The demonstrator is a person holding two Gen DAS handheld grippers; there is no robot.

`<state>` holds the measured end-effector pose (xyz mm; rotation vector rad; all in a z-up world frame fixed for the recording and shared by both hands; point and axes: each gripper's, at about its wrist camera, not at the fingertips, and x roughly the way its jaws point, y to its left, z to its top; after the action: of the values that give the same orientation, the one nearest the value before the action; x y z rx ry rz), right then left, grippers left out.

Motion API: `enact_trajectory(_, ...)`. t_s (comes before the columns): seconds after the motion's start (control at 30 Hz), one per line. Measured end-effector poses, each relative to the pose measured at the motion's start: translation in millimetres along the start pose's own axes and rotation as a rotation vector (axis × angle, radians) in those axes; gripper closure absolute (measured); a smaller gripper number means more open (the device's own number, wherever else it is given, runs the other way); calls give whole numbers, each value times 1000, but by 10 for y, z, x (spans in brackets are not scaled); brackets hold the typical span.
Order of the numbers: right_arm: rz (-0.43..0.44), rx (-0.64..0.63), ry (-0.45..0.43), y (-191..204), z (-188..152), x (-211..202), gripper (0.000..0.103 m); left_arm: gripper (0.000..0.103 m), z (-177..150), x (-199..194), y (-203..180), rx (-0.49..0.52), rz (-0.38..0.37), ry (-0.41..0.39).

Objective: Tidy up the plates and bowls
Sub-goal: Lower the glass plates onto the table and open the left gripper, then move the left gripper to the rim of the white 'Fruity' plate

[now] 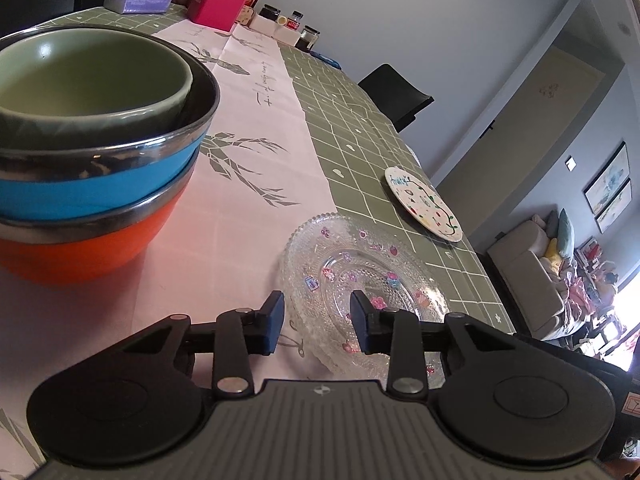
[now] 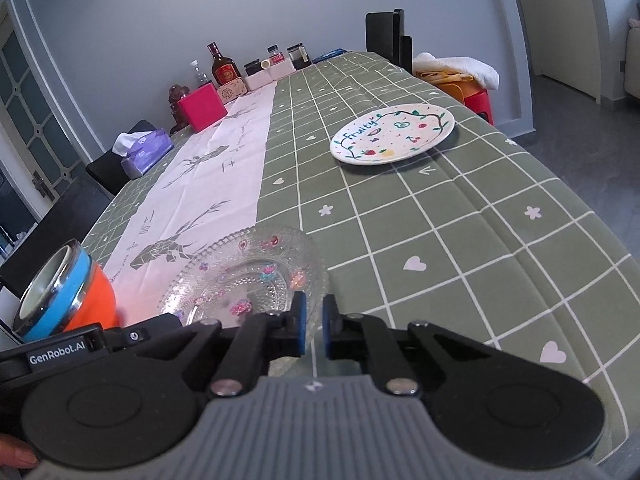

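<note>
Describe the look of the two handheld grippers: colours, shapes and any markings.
Both match: the left gripper and right gripper each have a grey ribbed body with a small white emblem, two round black side housings, black linkage bars with silver pivot bolts, and black fingers faced with blue pads. White "GenRobot.AI" lettering shows on the black unit beside the right one.

Left hand-held gripper part open over glass plate edge, stacked bowls left, painted plate beyond
</note>
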<state>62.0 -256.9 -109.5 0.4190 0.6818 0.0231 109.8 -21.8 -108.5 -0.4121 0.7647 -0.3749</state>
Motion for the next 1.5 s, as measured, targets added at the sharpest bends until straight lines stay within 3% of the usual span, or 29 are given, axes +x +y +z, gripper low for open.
enact_trajectory(0.13,-2,-5,5,7,1,-11,97,65,-10,-10,-31,29,30,-21)
enact_trajectory(0.33,-20,-32,5,13,-1,-119,84,63,-14,-176,-172,104,105,-65)
enact_trajectory(0.4,-28,-51,3,21,11,-164,73,56,-8,-242,-238,130,114,-88)
enact_trajectory(0.53,-25,-82,5,23,78,-239,69,50,53,-338,-403,188,79,-118)
enact_trajectory(0.67,-25,-103,-10,-3,192,-312,53,50,132,-325,-572,228,31,-119)
enact_trajectory(0.77,-24,-120,-17,-21,307,-346,52,49,222,-261,-694,250,-8,-95)
enact_trajectory(0.87,-36,-146,-19,-23,425,-355,42,38,362,-157,-810,249,-34,-49)
enact_trajectory(0.97,-41,-159,1,-48,577,-327,42,38,503,-43,-905,248,-57,-4)
enact_trajectory(1.17,-74,-141,44,-165,913,-209,37,37,710,208,-1054,252,-13,45)
enact_trajectory(1.27,-89,-132,53,-239,1085,-110,37,37,861,371,-1093,223,-26,105)
enact_trajectory(1.5,-80,-18,67,-500,1427,153,38,42,1287,767,-1120,191,-37,160)
